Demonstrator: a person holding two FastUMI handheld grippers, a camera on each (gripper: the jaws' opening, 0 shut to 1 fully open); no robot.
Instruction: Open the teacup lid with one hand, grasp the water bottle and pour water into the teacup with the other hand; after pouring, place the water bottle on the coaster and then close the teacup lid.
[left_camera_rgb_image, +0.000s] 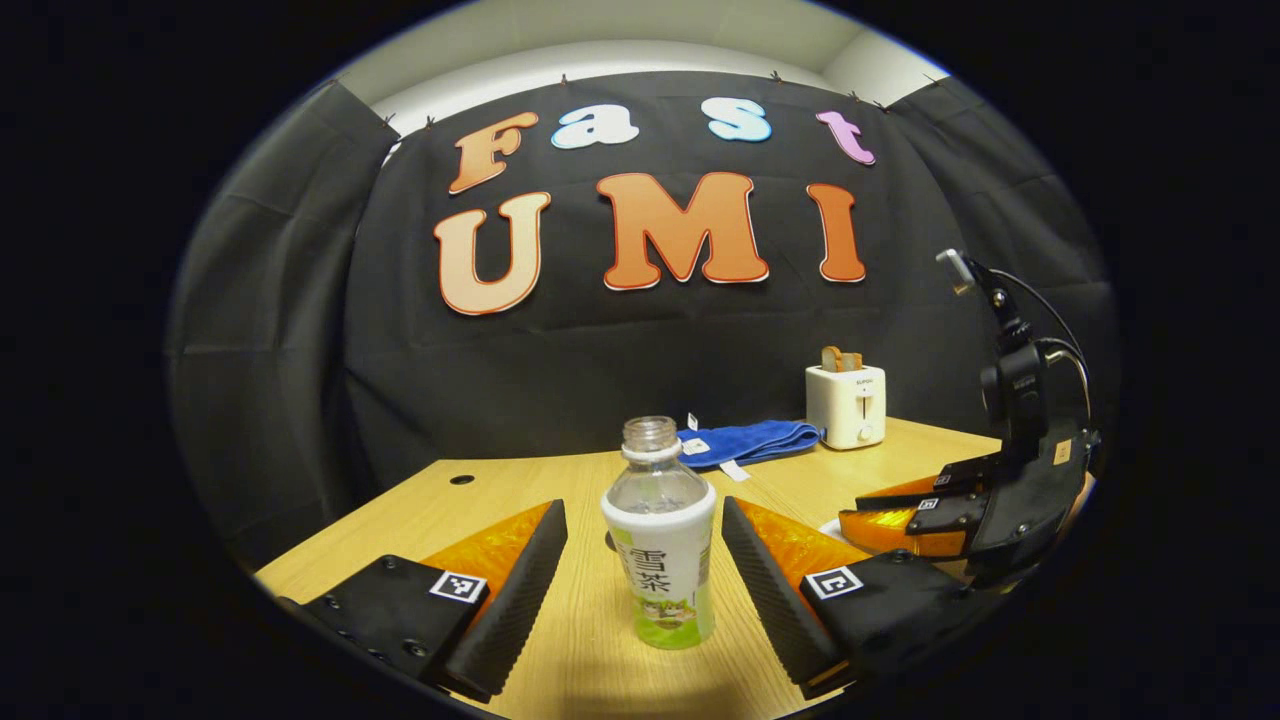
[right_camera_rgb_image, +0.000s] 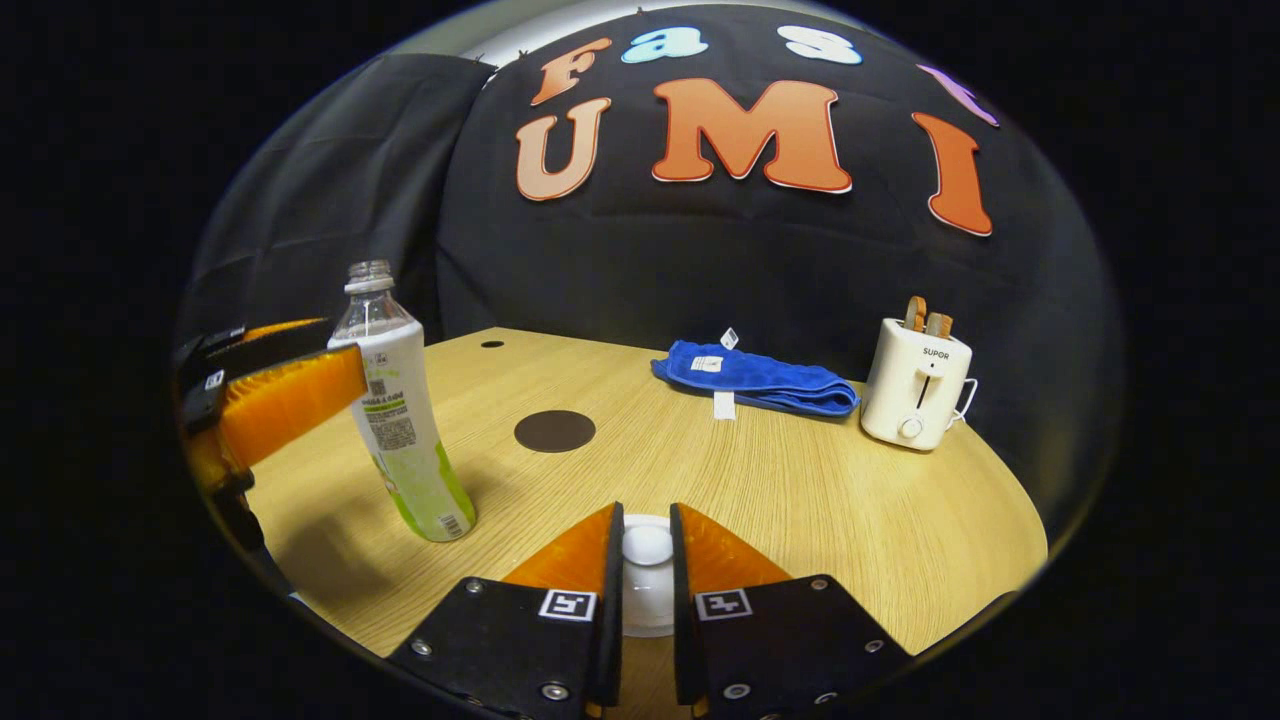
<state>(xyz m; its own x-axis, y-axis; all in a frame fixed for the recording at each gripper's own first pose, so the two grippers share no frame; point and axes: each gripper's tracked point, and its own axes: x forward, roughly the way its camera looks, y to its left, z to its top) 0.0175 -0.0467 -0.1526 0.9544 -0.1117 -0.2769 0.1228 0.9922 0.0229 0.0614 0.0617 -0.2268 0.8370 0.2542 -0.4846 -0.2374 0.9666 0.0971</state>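
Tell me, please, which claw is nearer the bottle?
Left. The left claw stands open around the bottle, a finger on each side; the right claw is off to the side at the teacup lid.

Your overhead lighting is doing a decent job here: the wooden table is coming out warm and evenly bright in both views, while the black cloth wall is soaking up light and staying dim. The water bottle is throwing a soft shadow toward the lower left of the right gripper view. You're getting small glints on the orange finger backs at the bottom of the left gripper view. Fisheye bending is curving the table edge hard toward the rims. Focus is looking sharp mid-frame, softening slightly at the edges.
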